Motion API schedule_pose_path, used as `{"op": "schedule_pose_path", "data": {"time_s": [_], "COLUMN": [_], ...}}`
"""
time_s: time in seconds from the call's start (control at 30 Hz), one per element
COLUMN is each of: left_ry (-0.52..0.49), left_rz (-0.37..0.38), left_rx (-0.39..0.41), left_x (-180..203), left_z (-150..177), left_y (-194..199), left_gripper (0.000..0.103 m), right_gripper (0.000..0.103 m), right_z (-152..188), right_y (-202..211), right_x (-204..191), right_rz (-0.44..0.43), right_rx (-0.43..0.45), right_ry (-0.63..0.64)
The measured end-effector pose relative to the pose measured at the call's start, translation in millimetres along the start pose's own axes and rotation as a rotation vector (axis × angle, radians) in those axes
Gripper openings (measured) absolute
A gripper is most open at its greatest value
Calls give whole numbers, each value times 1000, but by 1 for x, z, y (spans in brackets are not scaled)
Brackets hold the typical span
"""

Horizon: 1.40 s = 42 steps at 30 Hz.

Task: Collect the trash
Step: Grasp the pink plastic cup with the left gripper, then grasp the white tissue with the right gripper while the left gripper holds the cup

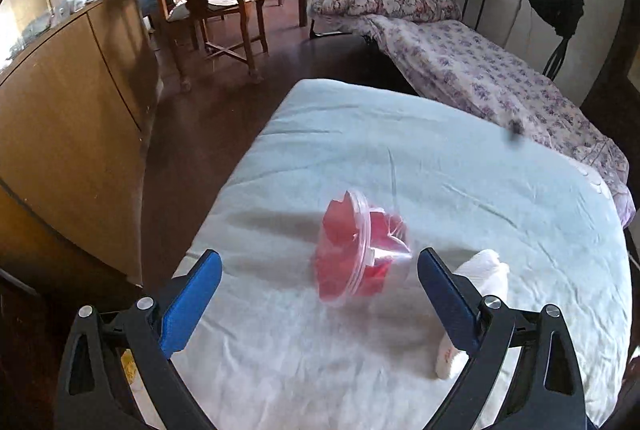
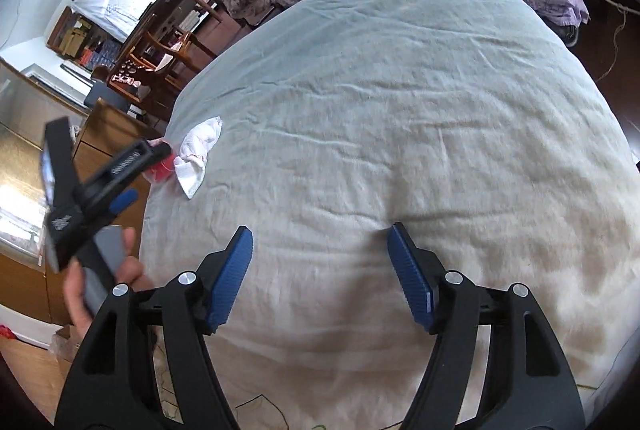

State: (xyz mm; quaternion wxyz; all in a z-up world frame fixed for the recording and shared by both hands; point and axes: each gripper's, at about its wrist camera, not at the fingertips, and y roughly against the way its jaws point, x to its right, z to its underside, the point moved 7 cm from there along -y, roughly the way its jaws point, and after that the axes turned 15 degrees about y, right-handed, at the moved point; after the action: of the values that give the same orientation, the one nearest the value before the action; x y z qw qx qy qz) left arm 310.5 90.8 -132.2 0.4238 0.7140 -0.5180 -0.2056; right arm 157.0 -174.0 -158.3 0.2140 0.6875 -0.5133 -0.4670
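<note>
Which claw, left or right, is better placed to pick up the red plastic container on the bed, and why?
Left. The left claw stands open with the red plastic container lying just ahead between its fingers. The right claw is open over bare bedsheet, well away from it.

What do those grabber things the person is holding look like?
Both look alike. The left gripper and the right gripper each have two black plastic arms with cut-out holes and shiny silver bolts. Their fingers are flat blue pads with tiny ridges. A hand grips a grey handle. No sleeve or cables show.
</note>
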Motion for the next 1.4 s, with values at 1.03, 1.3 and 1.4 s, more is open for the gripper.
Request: {"op": "schedule_pose_path", "data": {"time_s": [1.03, 1.3, 1.4], "left_ry": [-22, -1, -8], "left_rz": [181, 211, 220], "left_rx": [132, 115, 111], "left_x": [-56, -61, -61], "left_z": [70, 67, 68], "left_y": [138, 142, 144], "left_gripper": [30, 30, 30], "right_gripper": [62, 62, 62], "right_z": [-38, -54, -60], "right_y": [-32, -63, -75], "right_x": [-77, -104, -111], "right_rz": [-95, -82, -72], "right_rx": [109, 97, 103], "right_ry": [168, 197, 202]}}
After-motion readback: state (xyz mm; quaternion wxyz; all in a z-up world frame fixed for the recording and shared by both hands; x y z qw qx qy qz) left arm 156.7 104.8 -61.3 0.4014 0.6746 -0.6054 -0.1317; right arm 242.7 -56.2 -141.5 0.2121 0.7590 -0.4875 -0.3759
